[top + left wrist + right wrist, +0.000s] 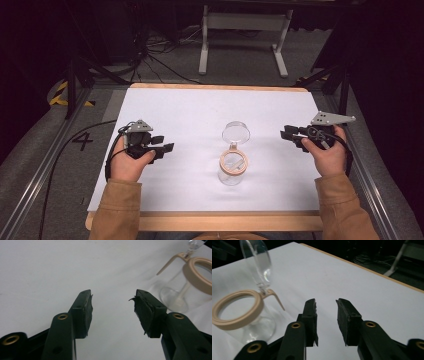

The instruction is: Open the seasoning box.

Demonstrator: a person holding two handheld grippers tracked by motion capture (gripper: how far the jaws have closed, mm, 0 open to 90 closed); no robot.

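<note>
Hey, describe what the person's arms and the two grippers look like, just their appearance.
Both sleeves are tan-brown. Each hand holds a black two-jaw gripper: the left gripper and right gripper each carry a grey three-cornered plate on top and trail a black cable. Up close, the jaws show brass-coloured rivets and worn, ragged black pads.

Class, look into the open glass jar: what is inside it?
The glass jar looks empty; through its beige rim only the clear base and white table cover show. Nothing hides the interior.
</note>
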